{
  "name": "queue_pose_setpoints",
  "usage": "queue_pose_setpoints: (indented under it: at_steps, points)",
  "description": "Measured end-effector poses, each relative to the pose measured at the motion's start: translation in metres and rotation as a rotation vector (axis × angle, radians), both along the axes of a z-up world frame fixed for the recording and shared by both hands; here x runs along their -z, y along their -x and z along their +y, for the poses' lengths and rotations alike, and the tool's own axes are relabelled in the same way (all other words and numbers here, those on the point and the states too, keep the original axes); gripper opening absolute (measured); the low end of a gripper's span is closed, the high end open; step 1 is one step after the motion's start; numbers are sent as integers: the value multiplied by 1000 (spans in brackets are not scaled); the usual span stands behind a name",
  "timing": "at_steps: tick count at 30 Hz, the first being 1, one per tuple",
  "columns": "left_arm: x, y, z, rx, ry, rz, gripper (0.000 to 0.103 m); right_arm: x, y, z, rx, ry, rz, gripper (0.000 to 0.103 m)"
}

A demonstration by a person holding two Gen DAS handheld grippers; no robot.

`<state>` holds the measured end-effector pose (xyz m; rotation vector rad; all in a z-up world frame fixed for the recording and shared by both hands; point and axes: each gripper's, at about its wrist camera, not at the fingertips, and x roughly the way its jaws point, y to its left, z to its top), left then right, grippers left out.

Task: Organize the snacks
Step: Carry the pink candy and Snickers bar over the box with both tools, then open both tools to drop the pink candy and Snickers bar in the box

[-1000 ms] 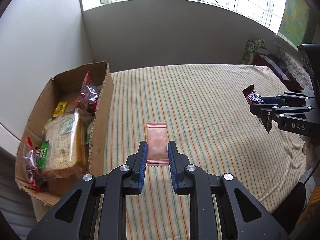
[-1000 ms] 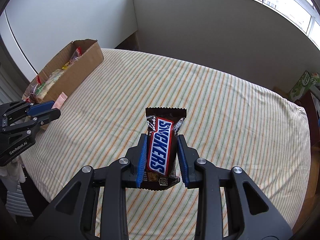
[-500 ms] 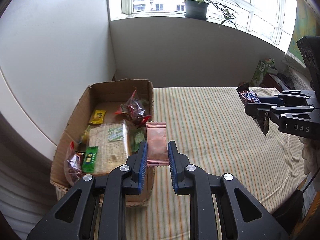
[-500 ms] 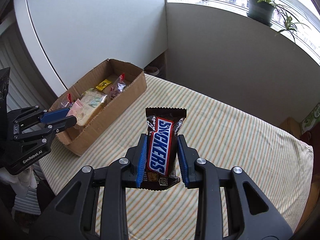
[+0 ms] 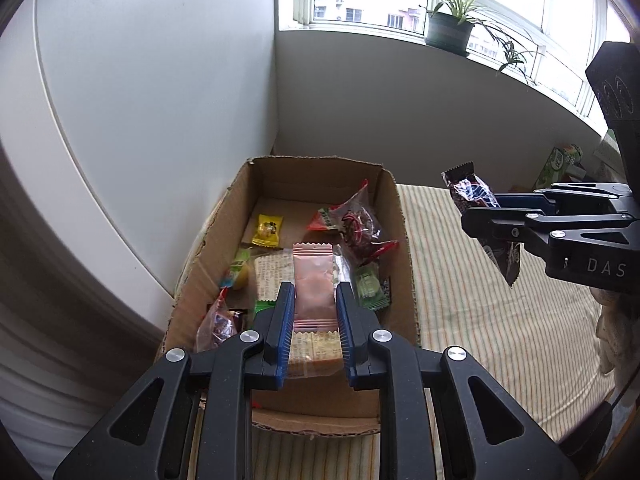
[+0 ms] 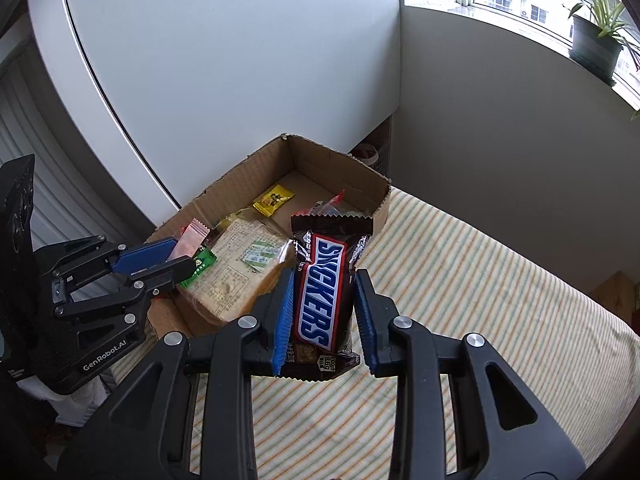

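While over the cardboard box (image 5: 404, 248), left hand-held gripper (image 5: 313, 300) clamps pink sachet (image 5: 313, 280); right hand-held gripper (image 6: 323, 300) clamps Snickers bar (image 6: 320, 288).

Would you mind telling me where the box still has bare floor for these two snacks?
Bare cardboard lies along the box's far wall, behind the yellow candy and red bag. The near half is crowded: bread pack, green packets and small bags overlap there.
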<state>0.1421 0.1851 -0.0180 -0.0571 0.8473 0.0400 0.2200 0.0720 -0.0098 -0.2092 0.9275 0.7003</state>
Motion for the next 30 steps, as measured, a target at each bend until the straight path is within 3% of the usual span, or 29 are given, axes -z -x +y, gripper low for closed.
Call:
queue_pose_setpoints:
  at_steps: [15,20,23,30]
  points:
    - [0,-3,16,-34,-1,1,20,12,-14,36,-29,-22,32,30]
    - [3,-5,21,-54,1,6,20,11,-19,38,-20,-23,30,31]
    - [3,-4,22,-56,0,4,27,11,-20,38,-22,-26,30,31]
    - [1,0,23,-64,-9,1,27,7,-17,33,-13,-28,25,32]
